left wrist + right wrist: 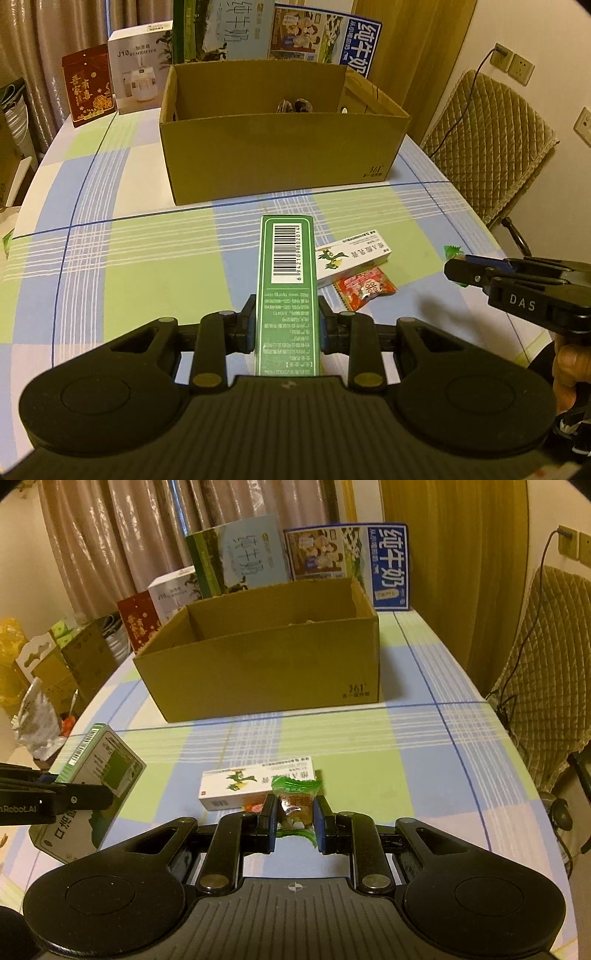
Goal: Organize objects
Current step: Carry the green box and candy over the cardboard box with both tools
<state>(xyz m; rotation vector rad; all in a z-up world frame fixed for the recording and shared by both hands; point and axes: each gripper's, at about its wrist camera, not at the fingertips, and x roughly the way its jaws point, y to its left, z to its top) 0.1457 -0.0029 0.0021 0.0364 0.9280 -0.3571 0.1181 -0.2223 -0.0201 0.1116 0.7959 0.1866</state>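
Left wrist view: left gripper clamped across a tall green carton, barcode face up, held lengthwise along the fingers, pads pressing both long sides. Carton off the checked tablecloth, pointing toward the open cardboard box. Dark items dimly seen at the box's far wall; not identifiable. On the cloth just right of the carton: white ointment box with a bird print, and a red snack packet touching its near edge. Right gripper entering from the right edge, a hand behind it.

Right wrist view: right gripper pinching a green-wrapped candy, jaws closed narrowly on the wrapper body, twisted ends poking out above and below. Candy apparently lifted clear of the cloth, just in front of the ointment box. Box interior near wall bare from this angle.

Judged step: carrying both held items to the box. Advice for doing it well:
- Raise the carton's far end above the box's near rim before moving forward; long overhang likely to clip the cardboard edge.
- Keep the carton level; grip sits near its rear end, so tipping probable.
- Release low inside, toward the open near half, away from the dark items.
- Candy grip light and on crinkly film; avoid jerks, drop well inside the rim.
- Stagger the two arms to avoid collision above the box.
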